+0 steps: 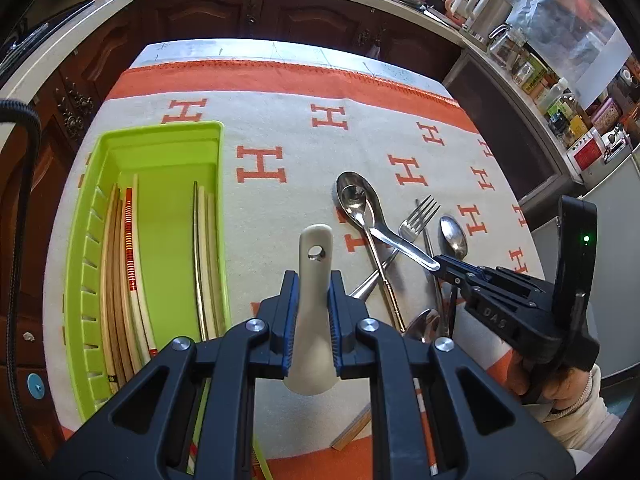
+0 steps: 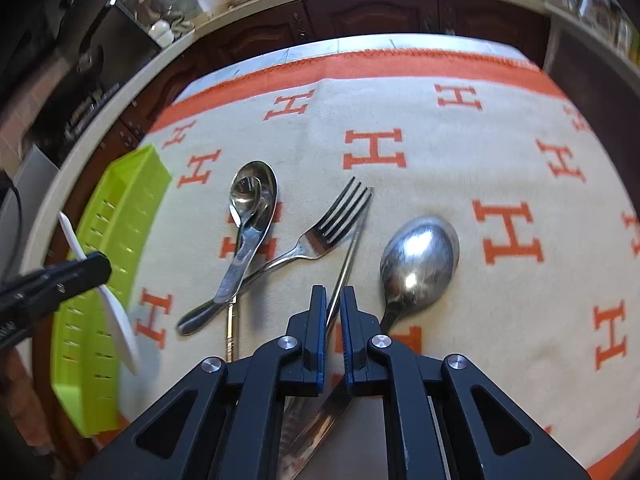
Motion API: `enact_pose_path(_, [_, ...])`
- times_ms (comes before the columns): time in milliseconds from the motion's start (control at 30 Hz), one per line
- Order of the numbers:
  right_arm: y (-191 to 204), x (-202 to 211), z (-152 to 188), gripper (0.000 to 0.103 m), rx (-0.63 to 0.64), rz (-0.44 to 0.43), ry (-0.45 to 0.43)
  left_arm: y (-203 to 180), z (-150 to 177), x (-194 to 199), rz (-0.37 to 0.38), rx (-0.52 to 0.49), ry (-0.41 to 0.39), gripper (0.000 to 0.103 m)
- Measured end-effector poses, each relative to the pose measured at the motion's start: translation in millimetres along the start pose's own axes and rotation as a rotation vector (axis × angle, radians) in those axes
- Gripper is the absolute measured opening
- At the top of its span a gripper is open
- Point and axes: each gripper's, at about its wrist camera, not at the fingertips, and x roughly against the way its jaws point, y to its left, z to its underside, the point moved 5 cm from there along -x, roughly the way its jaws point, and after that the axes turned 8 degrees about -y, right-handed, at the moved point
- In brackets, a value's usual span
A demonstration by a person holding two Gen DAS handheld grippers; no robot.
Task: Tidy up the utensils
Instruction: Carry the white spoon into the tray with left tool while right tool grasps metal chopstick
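The left gripper (image 1: 313,308) clamped a white spoon (image 1: 314,264) by its handle, beside the green tray (image 1: 120,136); being light, stiff ceramic or plastic, it looked safe held mid-handle. The right gripper (image 2: 333,328) had closed on a thin steel rod (image 2: 347,256), probably a chopstick: slick and narrow, likely to pivot unless pinched near its middle. On the cloth (image 2: 480,152) lay three steel spoons, possibly a fourth, and one fork (image 2: 320,236); the tray held about seven chopsticks
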Motion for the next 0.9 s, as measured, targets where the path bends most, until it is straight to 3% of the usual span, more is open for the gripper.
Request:
enact_pose_path(200, [-12,29,-1,0.000,-0.096,-0.097,-0.036,1,2,21,0.027,0.014,-0.021,0.011])
enact_pose_path(333, [-8,45,-6,0.000,-0.088,-0.110,-0.066,-1,2,39,0.040,0.018,-0.045,0.011])
enact_pose_path(500, [-5,38,0,0.000,-0.093,-0.105,-0.003,4,0,68,0.039,0.035,-0.084,0.011])
enact_pose_path(600, [-4,27,2,0.001,-0.089,-0.069,0.028,10,-3,88,0.033,0.049,-0.105,0.011])
enact_pose_path(733, [1,12,3,0.016,-0.061,-0.018,0.048,22,-7,111,0.004,0.054,-0.128,0.011])
enact_pose_path(900, [18,-6,5,0.019,0.063,0.099,0.067,49,1,113,-0.077,0.060,-0.086,0.011])
